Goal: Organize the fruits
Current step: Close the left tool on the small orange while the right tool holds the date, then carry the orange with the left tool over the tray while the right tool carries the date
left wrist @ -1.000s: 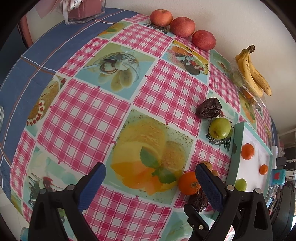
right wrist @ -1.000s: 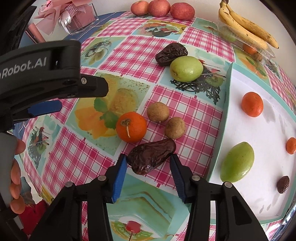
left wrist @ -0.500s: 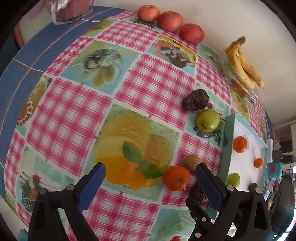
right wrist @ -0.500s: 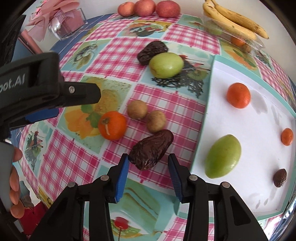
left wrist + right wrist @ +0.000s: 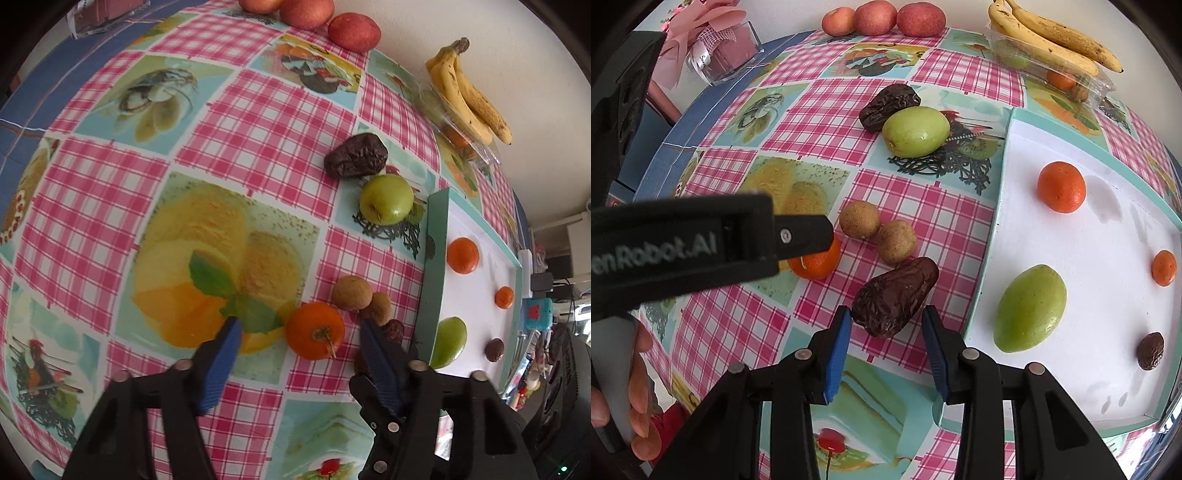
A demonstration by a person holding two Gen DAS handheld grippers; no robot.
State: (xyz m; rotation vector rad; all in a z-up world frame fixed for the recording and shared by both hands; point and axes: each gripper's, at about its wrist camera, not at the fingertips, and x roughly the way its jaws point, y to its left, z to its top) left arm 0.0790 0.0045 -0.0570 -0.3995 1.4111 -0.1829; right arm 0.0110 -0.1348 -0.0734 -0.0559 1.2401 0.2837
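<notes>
Your right gripper (image 5: 885,322) has its fingers narrowly parted around the near end of the dark date (image 5: 895,296), which lies on the checked tablecloth (image 5: 820,122) just left of the white tray (image 5: 1108,288). Whether the pads touch it, you cannot tell. Your left gripper (image 5: 301,330) is spread wide around the small orange (image 5: 314,331), with two brown round fruits (image 5: 351,293) just beyond.

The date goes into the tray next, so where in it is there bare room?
The tray is bare in its middle, between the orange, green fruit and small orange, and along its near edge below the small date. It is crowded outside, around the big date and two brown fruits.
</notes>
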